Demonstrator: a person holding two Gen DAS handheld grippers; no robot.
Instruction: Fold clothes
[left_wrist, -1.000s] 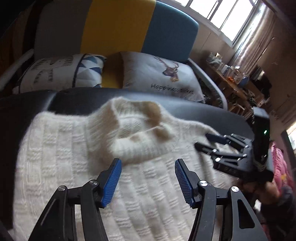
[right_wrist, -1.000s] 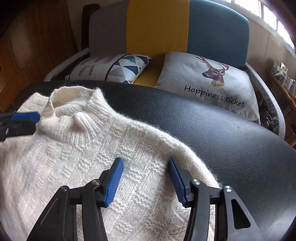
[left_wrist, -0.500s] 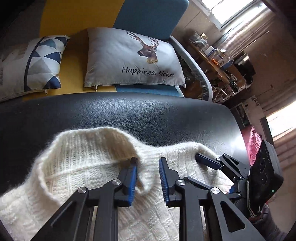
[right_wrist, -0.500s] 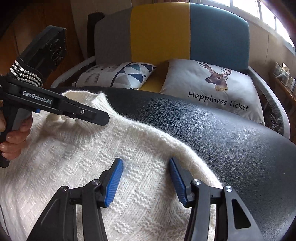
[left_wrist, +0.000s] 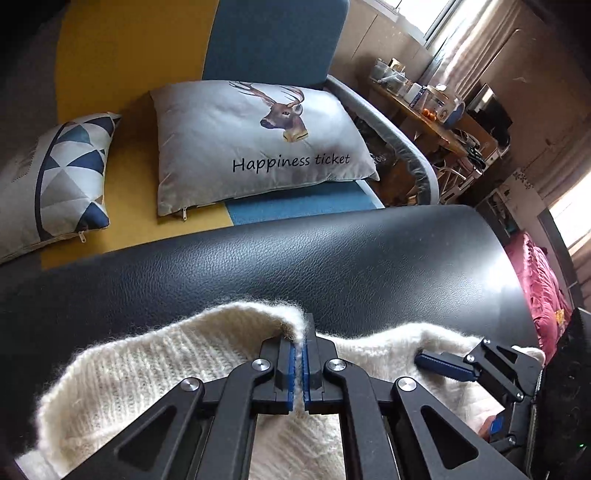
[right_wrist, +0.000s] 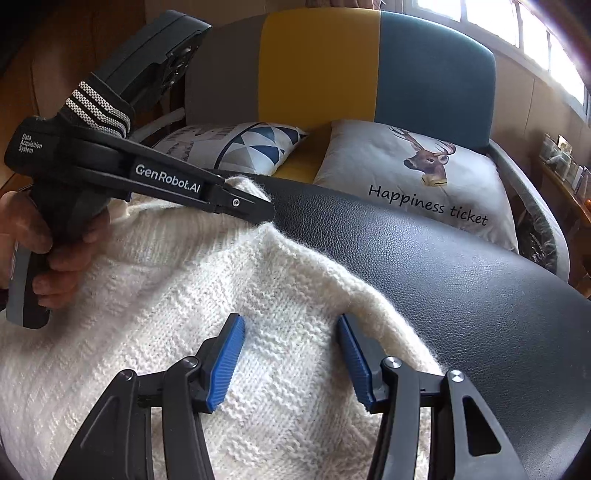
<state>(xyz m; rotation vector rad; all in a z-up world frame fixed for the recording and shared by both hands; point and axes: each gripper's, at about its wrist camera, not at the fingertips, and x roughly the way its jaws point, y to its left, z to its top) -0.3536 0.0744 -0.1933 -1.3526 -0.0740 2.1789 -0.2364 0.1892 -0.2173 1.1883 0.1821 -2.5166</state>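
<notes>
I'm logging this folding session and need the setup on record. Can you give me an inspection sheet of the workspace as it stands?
Surface: black leather-look top, bare on its far side.
Job's things: white knit sweater spread flat, collar at the far edge.
Clutter: nothing seen on the top.
Grippers: left hand-held gripper has just closed, shut on the collar rim; right hand-held gripper open, its pads astride the sweater's shoulder edge, not pinching it.
Cables: nothing seen.
Surroundings: sofa behind, grey, yellow and teal; deer cushion and triangle cushion on it; crowded side table and windows beyond.
</notes>
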